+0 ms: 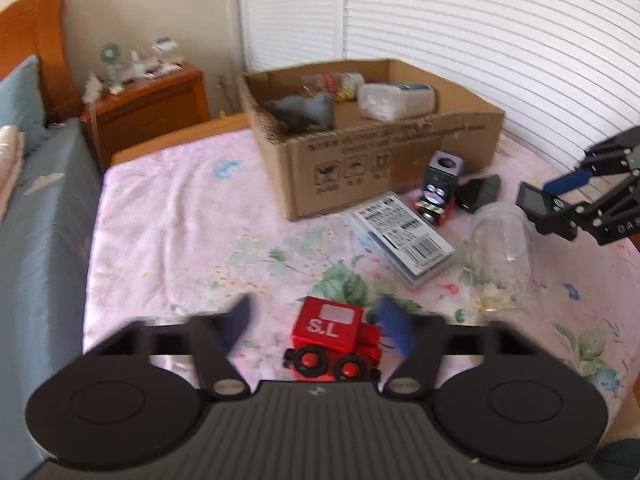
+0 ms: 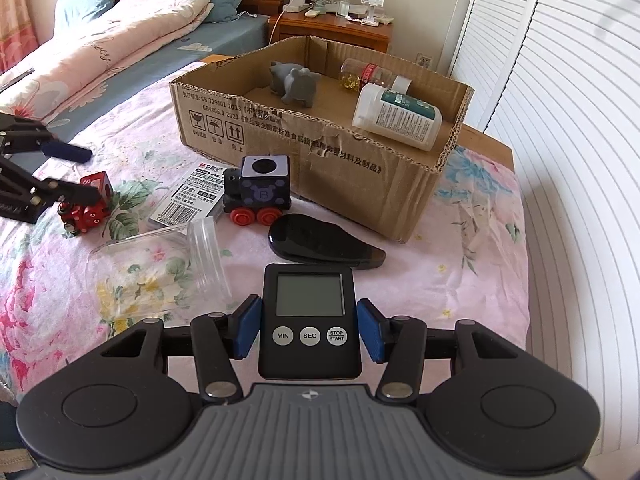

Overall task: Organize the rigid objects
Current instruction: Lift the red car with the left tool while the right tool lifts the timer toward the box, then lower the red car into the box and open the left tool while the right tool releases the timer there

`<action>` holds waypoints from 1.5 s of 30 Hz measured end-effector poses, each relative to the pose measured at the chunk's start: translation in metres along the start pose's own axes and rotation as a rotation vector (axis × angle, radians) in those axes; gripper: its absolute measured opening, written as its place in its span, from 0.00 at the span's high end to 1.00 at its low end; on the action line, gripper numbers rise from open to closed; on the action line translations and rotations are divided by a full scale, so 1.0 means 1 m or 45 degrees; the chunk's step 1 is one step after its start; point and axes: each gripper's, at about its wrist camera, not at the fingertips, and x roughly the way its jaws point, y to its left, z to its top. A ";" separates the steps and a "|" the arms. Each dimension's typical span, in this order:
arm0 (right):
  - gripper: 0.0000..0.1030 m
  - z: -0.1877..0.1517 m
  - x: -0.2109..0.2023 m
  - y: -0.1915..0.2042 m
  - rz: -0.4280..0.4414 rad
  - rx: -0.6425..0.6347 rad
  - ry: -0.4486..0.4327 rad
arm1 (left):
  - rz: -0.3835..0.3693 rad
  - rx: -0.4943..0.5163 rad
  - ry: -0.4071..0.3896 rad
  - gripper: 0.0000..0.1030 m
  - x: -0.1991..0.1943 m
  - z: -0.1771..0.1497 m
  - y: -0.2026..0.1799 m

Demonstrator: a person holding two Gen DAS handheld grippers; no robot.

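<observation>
My right gripper (image 2: 309, 330) is shut on a black digital timer (image 2: 309, 322), its blue pads (image 2: 246, 328) against both sides; it also shows in the left wrist view (image 1: 534, 200). My left gripper (image 1: 316, 320) is open around a red toy train (image 1: 330, 340) on the floral sheet; the train also shows in the right wrist view (image 2: 86, 204). A cardboard box (image 2: 320, 160) behind holds a grey toy animal (image 2: 294, 84), a white bottle (image 2: 396, 116) and a clear bottle (image 2: 368, 74).
On the sheet lie a black-and-grey toy train (image 2: 260, 190), a barcoded packet (image 2: 192, 196), a clear plastic jar (image 2: 160, 268) on its side and a black oval case (image 2: 324, 246). A wooden nightstand (image 2: 332, 28) stands behind, white louvred doors (image 2: 560, 120) at right.
</observation>
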 end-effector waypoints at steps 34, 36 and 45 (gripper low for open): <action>0.45 0.023 -0.022 0.000 0.034 -0.034 -0.051 | -0.153 0.188 0.051 0.52 -0.007 0.033 -0.009; 0.45 0.032 -0.030 -0.002 0.037 -0.047 -0.083 | -0.153 0.204 0.019 0.52 -0.010 0.046 -0.010; 0.45 0.091 -0.037 -0.021 0.000 -0.094 -0.210 | -0.153 0.226 -0.102 0.52 0.003 0.104 -0.012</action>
